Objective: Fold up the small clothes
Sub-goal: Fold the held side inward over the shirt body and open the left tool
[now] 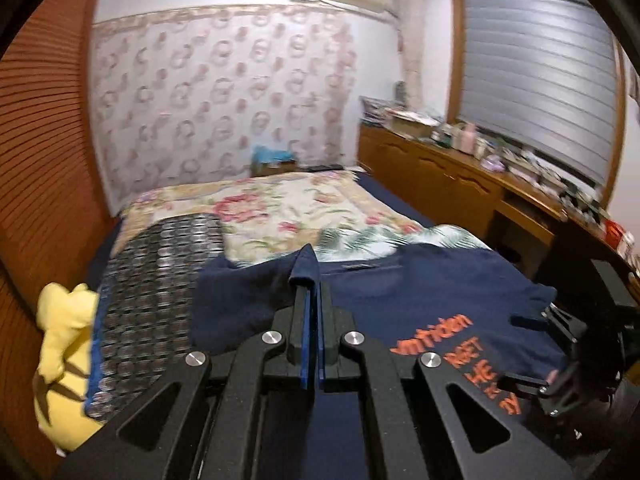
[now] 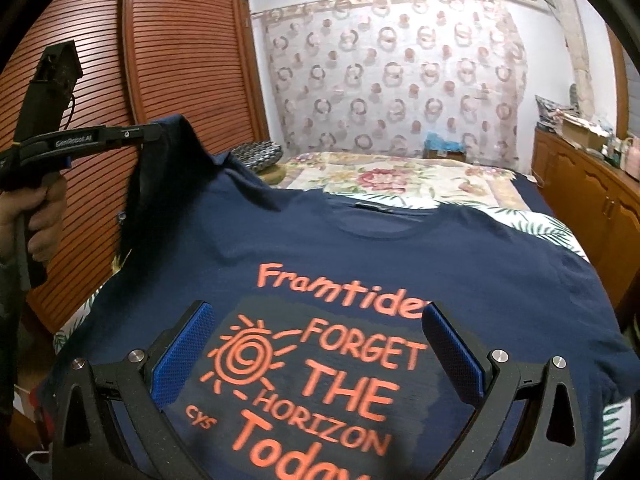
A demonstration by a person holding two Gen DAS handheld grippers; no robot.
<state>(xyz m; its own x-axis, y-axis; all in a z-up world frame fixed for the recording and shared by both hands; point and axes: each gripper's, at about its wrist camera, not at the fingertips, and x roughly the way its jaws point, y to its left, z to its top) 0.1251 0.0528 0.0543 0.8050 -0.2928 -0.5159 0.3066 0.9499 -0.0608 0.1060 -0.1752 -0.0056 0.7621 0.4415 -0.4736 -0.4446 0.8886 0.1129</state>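
Navy T-shirt point(image 2: 360, 248), orange print reading "FORGET THE HORIZON Today", spread print-up on the near end of the bed point(image 2: 460, 184), over a leaf-patterned cover.

Handling, as judged: light, limp knit cotton; no stiffness, drapes and stretches from any pinch point; low slip against the textured blue pads. Best taken at a hem, sleeve end or shoulder seam, where doubled fabric gives the pads more to bite. Expect the free part to trail and wrinkle when lifted from one point only.

Left gripper point(image 1: 310, 280): jaws clenched on a pinch of the shirt's left sleeve, fabric bunched over the fingertips. Seen from the right wrist camera: sleeve raised clear of the bed, the cloth hanging down from the grip to the shirt body; person's hand point(image 2: 38, 216) around the handle.

Right gripper point(image 2: 316, 344): jaws spread wide, grasping nothing, poised over the chest print, pads either side of the sun motif and lettering. Contact with the cloth not determinable.

Yellow plush toy point(image 1: 64, 360) at the bed's left edge, well apart from the shirt.
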